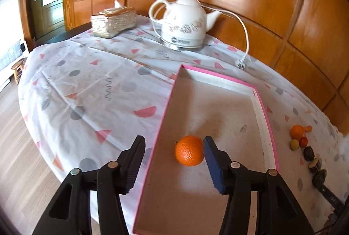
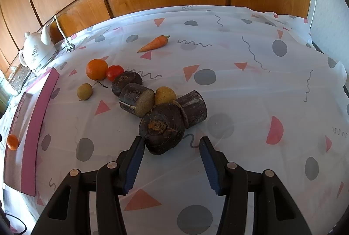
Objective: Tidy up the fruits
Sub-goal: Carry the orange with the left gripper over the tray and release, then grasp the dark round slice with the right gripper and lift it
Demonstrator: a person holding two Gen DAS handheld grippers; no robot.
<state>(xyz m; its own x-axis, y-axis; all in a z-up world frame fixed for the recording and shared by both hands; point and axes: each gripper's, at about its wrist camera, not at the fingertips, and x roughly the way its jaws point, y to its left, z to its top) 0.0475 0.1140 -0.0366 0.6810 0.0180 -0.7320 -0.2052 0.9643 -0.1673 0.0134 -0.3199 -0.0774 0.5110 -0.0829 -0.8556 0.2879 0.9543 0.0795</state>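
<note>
An orange lies on the floor of the pink-rimmed box. My left gripper is open above the box's left wall; its right finger touches the orange's side. My right gripper is open just in front of a dark round piece. Behind it lie several dark sugarcane chunks, two small yellow-brown fruits, a second orange, a red tomato and a carrot. The right wrist view also shows the box with the orange at the left.
A white electric kettle with its cord and plug and a shiny tissue box stand at the back of the clothed table. Wooden wall panels run behind. The table's left edge drops to the floor.
</note>
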